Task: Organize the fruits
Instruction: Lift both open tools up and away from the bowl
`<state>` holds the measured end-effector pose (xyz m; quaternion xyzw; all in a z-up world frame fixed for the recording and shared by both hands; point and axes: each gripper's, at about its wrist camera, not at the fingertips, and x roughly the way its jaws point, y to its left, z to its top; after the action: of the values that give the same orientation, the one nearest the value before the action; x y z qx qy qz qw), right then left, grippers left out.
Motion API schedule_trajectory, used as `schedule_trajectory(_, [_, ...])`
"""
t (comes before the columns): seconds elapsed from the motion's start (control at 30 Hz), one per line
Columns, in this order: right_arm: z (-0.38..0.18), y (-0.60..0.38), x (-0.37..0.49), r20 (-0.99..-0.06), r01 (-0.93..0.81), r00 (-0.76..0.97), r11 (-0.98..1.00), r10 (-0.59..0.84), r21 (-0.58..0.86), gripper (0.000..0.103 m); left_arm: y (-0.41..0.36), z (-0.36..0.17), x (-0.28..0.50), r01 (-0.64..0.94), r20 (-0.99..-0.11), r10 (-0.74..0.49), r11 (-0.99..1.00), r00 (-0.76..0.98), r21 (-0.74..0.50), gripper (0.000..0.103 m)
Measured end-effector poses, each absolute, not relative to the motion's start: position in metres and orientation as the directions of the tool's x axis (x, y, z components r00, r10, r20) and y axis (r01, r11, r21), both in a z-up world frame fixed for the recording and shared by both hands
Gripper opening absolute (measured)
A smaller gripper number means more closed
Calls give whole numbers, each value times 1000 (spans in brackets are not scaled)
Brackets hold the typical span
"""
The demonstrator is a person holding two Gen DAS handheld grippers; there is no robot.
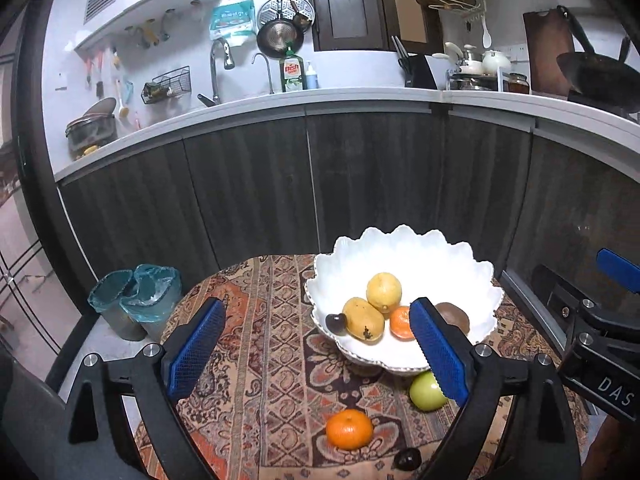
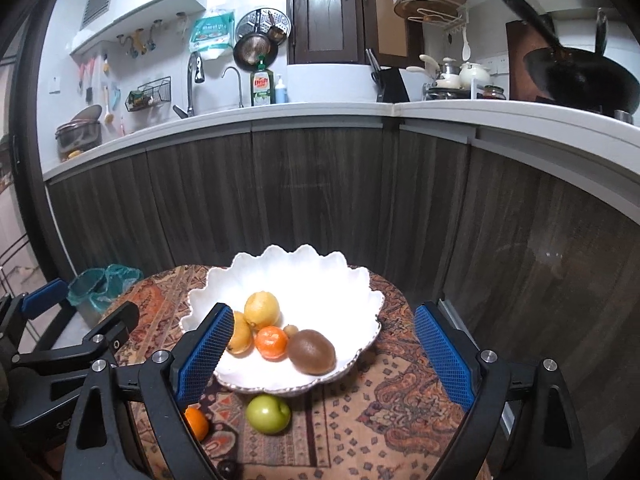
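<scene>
**Three fruits outside the bowl, both grippers empty**

Three fruits lie on the patterned cloth [image 1: 272, 360] in front of the white bowl [image 1: 404, 252]: a green apple [image 1: 426, 392] just beside its base, an orange [image 1: 349, 429] nearer the camera, and a dark plum [image 1: 407, 459] at the frame's edge. Inside the bowl sit a lemon [image 2: 262, 310], mango [image 1: 363, 320], tangerine [image 2: 272, 343], kiwi [image 2: 312, 351] and another plum [image 1: 335, 323]. The left gripper [image 1: 320, 354] hangs above the cloth, fingers spread wide, gripping nothing. The right gripper [image 2: 324, 354] likewise stands wide apart, empty, facing the bowl.
</scene>
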<state>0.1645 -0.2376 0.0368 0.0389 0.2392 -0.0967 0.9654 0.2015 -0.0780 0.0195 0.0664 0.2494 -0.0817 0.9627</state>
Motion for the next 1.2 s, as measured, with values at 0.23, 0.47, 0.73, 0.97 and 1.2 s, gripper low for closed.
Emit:
schedule_trajectory(0.23, [33, -228, 147, -468, 201, 868, 979, -167, 23, 93, -69, 11, 185, 186, -499, -118, 979, 859, 88, 94])
schedule_trajectory(0.47, [15, -218, 137, -492, 190, 856, 982, -160, 11, 93, -59, -8, 174, 170, -516, -93, 980, 852, 104, 94])
schedule_trajectory(0.73, [-14, -207, 130, -536, 186, 827, 982, -167, -19, 93, -50, -39, 164, 182, -554, -105, 980, 826, 85, 94])
schedule_trajectory(0.97, [-34, -212, 117, -567, 201, 801, 978, -192, -48, 93, -56, -60, 150, 209, -584, -126, 975, 802, 77, 94])
schedule_trajectory(1.2, [-55, -227, 103, -610, 222, 765, 974, -208, -53, 93, -69, -80, 137, 248, -611, -155, 966, 776, 70, 93])
